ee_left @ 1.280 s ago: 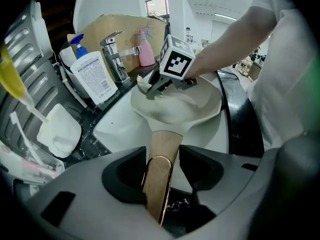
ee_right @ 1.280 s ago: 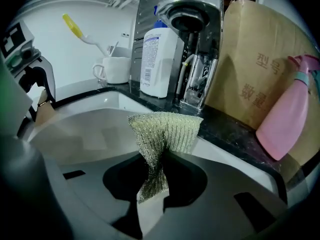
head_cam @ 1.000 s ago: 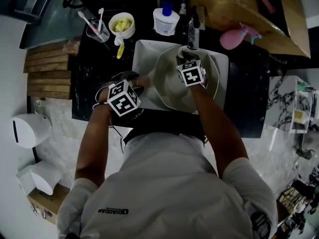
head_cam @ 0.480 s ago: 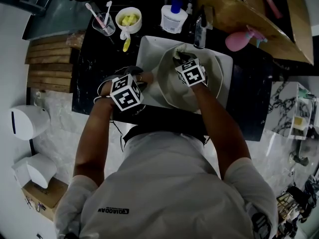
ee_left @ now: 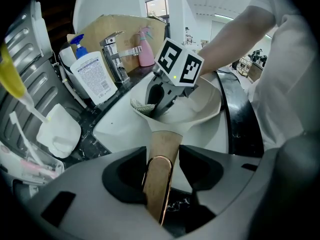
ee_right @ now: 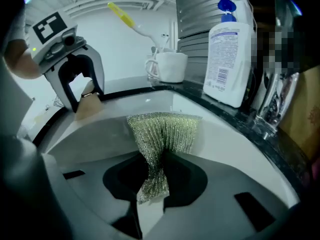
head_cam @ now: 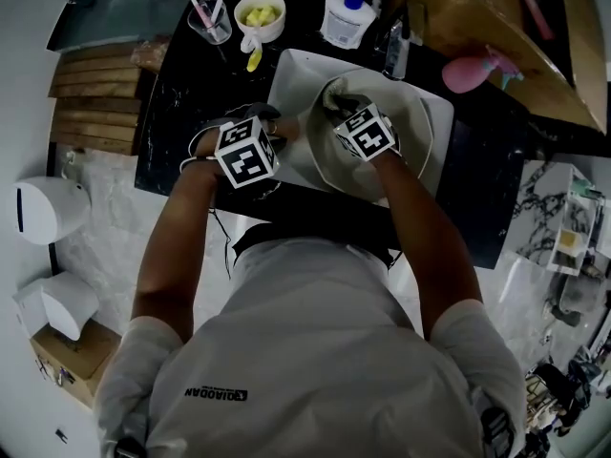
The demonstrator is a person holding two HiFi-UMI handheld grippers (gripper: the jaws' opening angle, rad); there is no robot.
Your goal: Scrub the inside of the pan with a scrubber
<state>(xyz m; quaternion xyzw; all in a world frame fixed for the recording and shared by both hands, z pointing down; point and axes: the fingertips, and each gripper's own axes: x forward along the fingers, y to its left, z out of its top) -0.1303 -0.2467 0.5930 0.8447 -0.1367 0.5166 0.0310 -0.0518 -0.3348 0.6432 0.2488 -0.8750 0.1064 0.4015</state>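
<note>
surface: dark marbled surface [head_cam: 181, 113] with the sink set into it
cardboard box: brown cardboard box [head_cam: 477, 17] at the far right corner, behind the tap
sink: white rectangular sink [head_cam: 286, 74], almost filled by the pan
pan: pale pan [head_cam: 410, 132] tilted in the sink, open side towards the person, far rim just below the tap
left tongs: left tongs [ee_left: 162, 164] clenched on the pan's wooden handle [ee_left: 162, 149]; handle runs straight out between the jaws to the pan wall
right tongs: right tongs [ee_right: 152, 171] inside the pan, grasping the scrubber; the pinched part is bunched between the jaws
pump bottle: white pump bottle [head_cam: 347, 19] with blue top, upright on the surface behind the sink, just left of the tap
tap: chrome mixer tap [head_cam: 396, 51] at the sink's far edge
mug: white mug [head_cam: 260, 15] left of the bottle, yellow-handled brush leaning at it
scrubber: silvery-green mesh scrubber [ee_right: 162, 129], free end fanned out flat against the pan's inner wall
</note>
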